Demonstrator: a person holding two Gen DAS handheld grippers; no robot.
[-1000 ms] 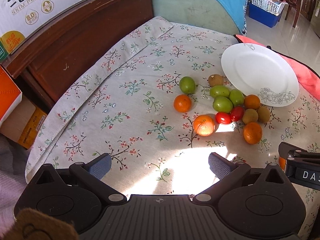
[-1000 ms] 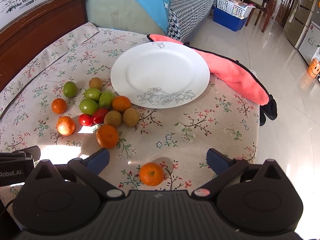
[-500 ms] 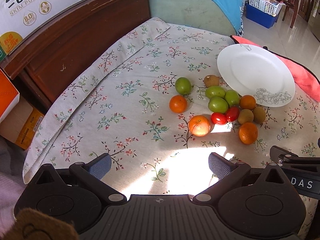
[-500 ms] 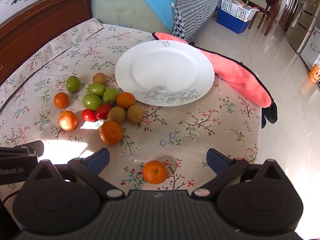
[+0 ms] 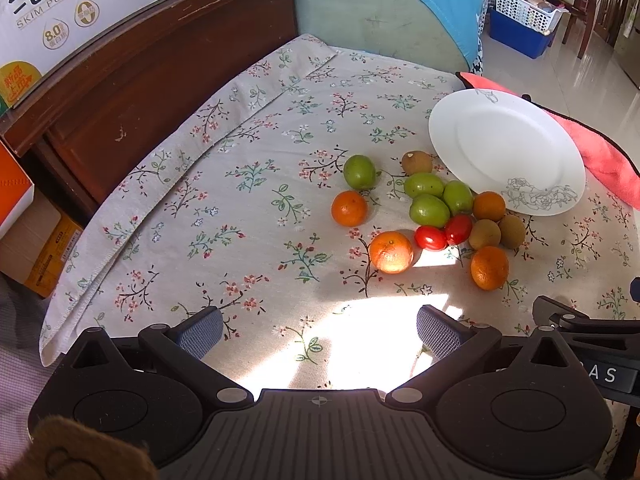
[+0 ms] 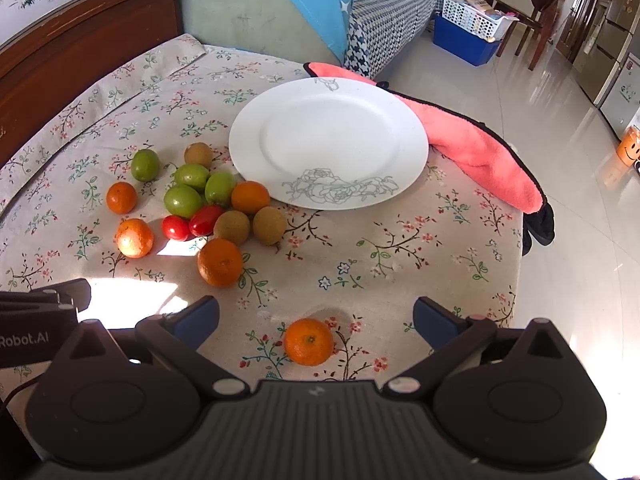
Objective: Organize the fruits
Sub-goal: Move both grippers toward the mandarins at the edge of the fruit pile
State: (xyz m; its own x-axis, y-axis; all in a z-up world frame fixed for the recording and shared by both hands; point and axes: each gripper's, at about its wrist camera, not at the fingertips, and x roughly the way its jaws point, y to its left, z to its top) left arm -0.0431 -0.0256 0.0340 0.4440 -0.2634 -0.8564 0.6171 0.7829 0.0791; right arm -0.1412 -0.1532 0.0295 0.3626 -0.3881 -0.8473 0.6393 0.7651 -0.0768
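Item, nearest: right gripper [image 6: 316, 314], lower edge of the right wrist view, fingers spread wide and holding nothing; a lone orange [image 6: 309, 341] lay on the cloth between and just ahead of them, apart from both pads. Item: left gripper [image 5: 320, 326], bottom of the left wrist view, fingers likewise spread and empty, over a sunlit patch of floral tablecloth [image 5: 248, 208]. Item, mid-frame left in the right wrist view: the main fruit cluster, comprising a near orange [image 6: 220, 262], two brown kiwis [image 6: 269, 225], two red tomatoes [image 6: 206, 220], three green fruits huddled together [image 6: 183, 200], an orange [image 6: 250, 197] touching the plate's rim, a sunlit orange [image 6: 134, 238], a small orange [image 6: 121, 197], one separate green fruit [image 6: 145, 165] and a third brown fruit [image 6: 198, 154] beside the plate. Item, centre: white plate [image 6: 264, 120] with a line-drawn flower, bare of fruit. Judged state of task: not begun as far as shown; every fruit was on the cloth, none on the plate, so all remained to be gathered, the lone orange being the likeliest first pick. Item, beyond the plate, right of frame: pink towel [image 6: 480, 152] draped over the table edge, clear of the route. Item, upper left: dark wooden headboard [image 5: 160, 80] carrying a milk carton box [image 5: 80, 8]. Obstruction noted: the fruits were packed close, so neighbours might roll when one was lifted.
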